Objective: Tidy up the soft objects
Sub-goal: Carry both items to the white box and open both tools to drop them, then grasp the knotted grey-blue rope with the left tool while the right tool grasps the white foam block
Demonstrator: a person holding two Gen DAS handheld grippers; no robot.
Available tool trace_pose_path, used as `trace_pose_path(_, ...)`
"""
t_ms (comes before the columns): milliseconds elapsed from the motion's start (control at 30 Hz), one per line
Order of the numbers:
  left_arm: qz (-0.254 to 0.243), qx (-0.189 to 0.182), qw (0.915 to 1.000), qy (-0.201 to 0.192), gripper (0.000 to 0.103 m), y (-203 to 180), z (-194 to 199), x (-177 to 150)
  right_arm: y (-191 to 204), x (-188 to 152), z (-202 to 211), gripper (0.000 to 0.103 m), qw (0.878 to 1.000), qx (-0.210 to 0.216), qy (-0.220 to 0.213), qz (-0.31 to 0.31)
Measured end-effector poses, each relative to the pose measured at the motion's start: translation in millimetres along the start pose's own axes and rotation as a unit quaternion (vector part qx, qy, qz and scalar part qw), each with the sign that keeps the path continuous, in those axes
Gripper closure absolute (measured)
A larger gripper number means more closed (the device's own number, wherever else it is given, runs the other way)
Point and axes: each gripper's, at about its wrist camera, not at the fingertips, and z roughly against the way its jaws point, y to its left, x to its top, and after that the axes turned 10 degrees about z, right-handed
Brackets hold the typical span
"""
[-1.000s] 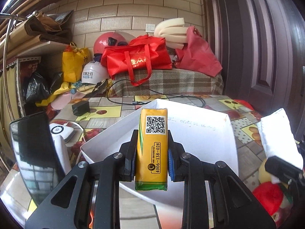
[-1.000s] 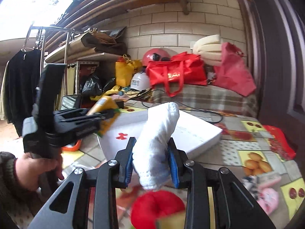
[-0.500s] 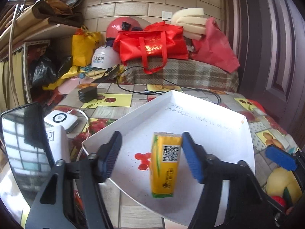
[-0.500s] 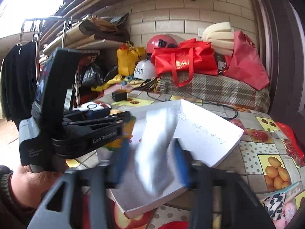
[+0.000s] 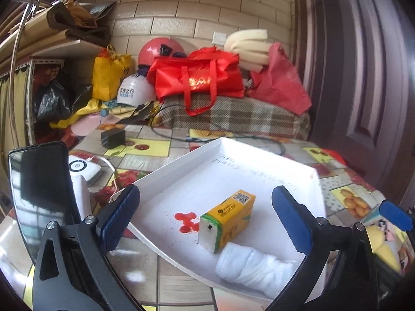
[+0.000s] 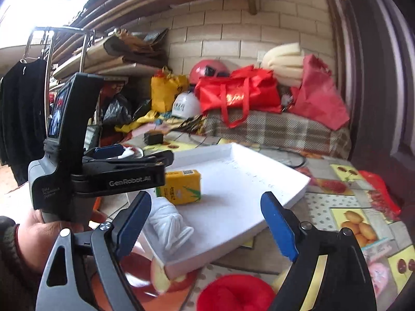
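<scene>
I see a fruit-patterned table (image 5: 145,153) by a brick wall (image 5: 181,20). In the white tray (image 5: 259,171), the yellow tissue pack (image 5: 228,217) lies flat, long axis near-left to far-right, beside the white sock (image 5: 249,267). My left gripper (image 5: 205,220) and right gripper (image 6: 207,223) are both spread, empty.

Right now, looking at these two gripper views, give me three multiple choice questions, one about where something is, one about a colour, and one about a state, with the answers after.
1. Where does the yellow tissue pack lie?
A. In the white tray
B. On the plaid cloth
C. Inside the red bag

2. What colour is the rolled cloth beside the pack?
A. Black
B. White
C. Green

3. How do the two grippers stand?
A. Both shut on items
B. Only the left one open
C. Both open and holding nothing

Answers:
1. A, the pack rests on the tray's floor, next to some red spots.
2. B, the cloth is plain white in both views, lying at the tray's near edge.
3. C, the left gripper and right gripper each show a wide gap between their blue pads, with nothing clamped.
</scene>
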Motion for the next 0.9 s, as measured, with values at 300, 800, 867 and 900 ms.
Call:
trace_pose_path(300, -0.092, -0.160, 0.9773, 0.105, 0.000, -29, 48, -33, -57, -29, 71, 0.016, 0.997, -0.064, 0.014, -0.027)
trace_pose_path(800, -0.331, -0.301, 0.8596, 0.247, 0.009, -115, 117, -116, -109, -73, 91, 0.016, 0.981, 0.000, 0.152, -0.120)
trace_pose_path(867, -0.337, -0.299, 0.8560, 0.254, 0.010, -117, 118, -121, -94, -70, 80, 0.017, 0.980, -0.003, 0.172, -0.096)
trace_pose_path(900, -0.338, -0.296, 0.8553, 0.257, 0.011, -118, 118, -124, -85, -69, 72, 0.017, 0.979, -0.011, 0.189, -0.079)
